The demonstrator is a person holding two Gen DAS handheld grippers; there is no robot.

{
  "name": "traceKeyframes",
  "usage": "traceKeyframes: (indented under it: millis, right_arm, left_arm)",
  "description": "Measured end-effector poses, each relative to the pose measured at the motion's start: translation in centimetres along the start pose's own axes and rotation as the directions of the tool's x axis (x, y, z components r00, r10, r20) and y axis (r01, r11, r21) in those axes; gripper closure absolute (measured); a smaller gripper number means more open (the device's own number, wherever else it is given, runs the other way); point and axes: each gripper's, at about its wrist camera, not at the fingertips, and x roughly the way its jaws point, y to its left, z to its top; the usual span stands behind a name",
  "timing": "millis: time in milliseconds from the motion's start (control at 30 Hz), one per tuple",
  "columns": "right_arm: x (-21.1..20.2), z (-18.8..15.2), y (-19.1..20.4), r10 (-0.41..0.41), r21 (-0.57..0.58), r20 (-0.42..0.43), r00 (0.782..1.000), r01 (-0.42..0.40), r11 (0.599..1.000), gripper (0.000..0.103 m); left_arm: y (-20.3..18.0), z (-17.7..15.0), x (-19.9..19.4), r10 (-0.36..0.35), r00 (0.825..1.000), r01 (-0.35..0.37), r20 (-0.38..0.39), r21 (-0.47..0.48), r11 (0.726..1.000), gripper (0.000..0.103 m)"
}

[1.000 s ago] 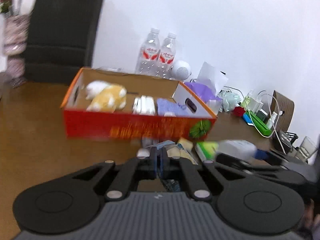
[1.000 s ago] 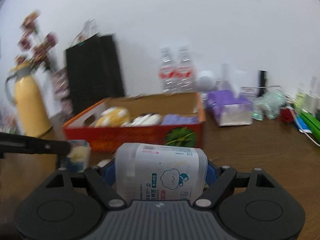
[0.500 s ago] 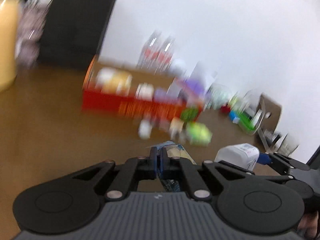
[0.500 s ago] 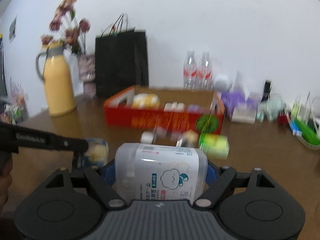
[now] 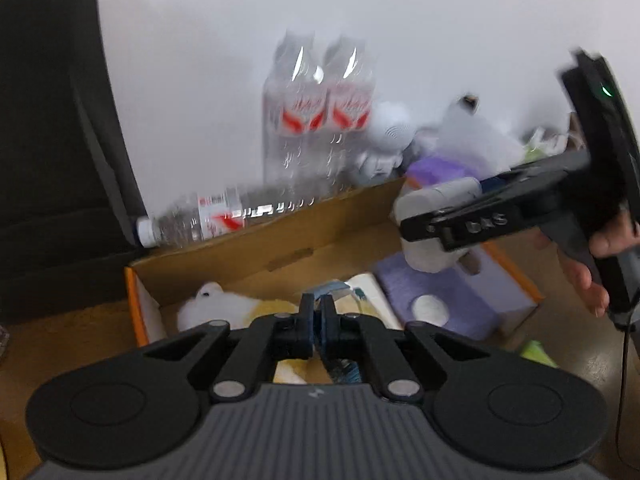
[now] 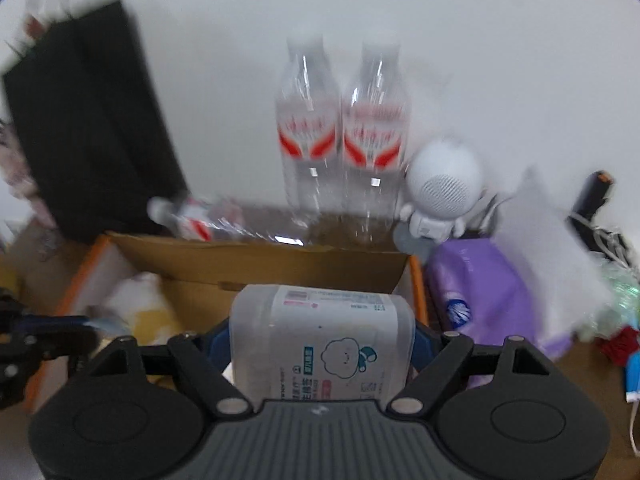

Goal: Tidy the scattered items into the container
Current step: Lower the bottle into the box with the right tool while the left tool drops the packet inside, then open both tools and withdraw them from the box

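The white wipes tub (image 6: 322, 344) sits clamped between the right tongs (image 6: 322, 340), filling the lower centre of the right wrist view. In the left wrist view the same tub (image 5: 434, 220) hangs at centre right, above the open cardboard box (image 5: 280, 252) near its purple-cloth end. The left tongs (image 5: 318, 320) are pressed together on a thin packet (image 5: 338, 292) with a blue edge, poised over the box above a white and yellow plush toy (image 5: 224, 306) that lies inside. The purple cloth (image 5: 448, 292) lies in the box's right part.

Both loads look ready to be let go, and the likely trouble is crowding: the two tools are near each other over one box, so a careless drop could knock the tub against the far wall or onto the packet. The tub is bulky and smooth; released at a tilt it may roll onto the plush rather than settle. The thin packet could cling to the pads or flutter outside the orange rim (image 5: 134, 304). A bottle (image 5: 208, 218) lying along the back wall and two upright bottles (image 6: 344, 136) just behind it could be toppled by an overshoot.

A second ago both tools were held back over the tabletop, with the box well ahead and loose items lying before it; now they have swung in above its interior, and the view is blurred by that motion.
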Motion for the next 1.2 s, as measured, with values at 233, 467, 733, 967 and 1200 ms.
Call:
traceKeyframes:
  millis: [233,467,733,967,1200]
  right_arm:
    - [5.8,2.3,-0.7,-0.027,0.065,-0.154,0.988,0.038,0.997,0.017]
    - [2.5,3.6,-1.1,-0.008,0.062,-0.140,0.990,0.017,0.998,0.017]
    - [-2.4,0.9,1.2,0.019,0.036,-0.203,0.979,-0.012,0.999,0.017]
    - [-10.2,-7.2,2.5,0.064,0.034,0.017,0.998,-0.064,0.997,0.008]
    - [-14.4,-26.4,5.0,0.048,-0.017,0.238,0.970,-0.045,0.999,0.008]
  left_arm:
    - [3.1,2.0,3.7,0.069,0.995,-0.077,-0.069,-0.117,0.990,0.020]
    - [2.6,2.8,0.4,0.164,0.981,-0.179,-0.107,-0.149,0.973,0.009]
    - [0.3,1.5,-4.4,0.273,0.953,-0.293,-0.134,-0.159,0.943,0.004]
    - [-4.7,-6.4,-10.7,0.398,0.914,-0.372,0.078,-0.228,0.900,0.000]
    - [-12.3,-23.7,-12.0,0.467,0.868,-0.385,0.169,-0.365,0.848,0.000]
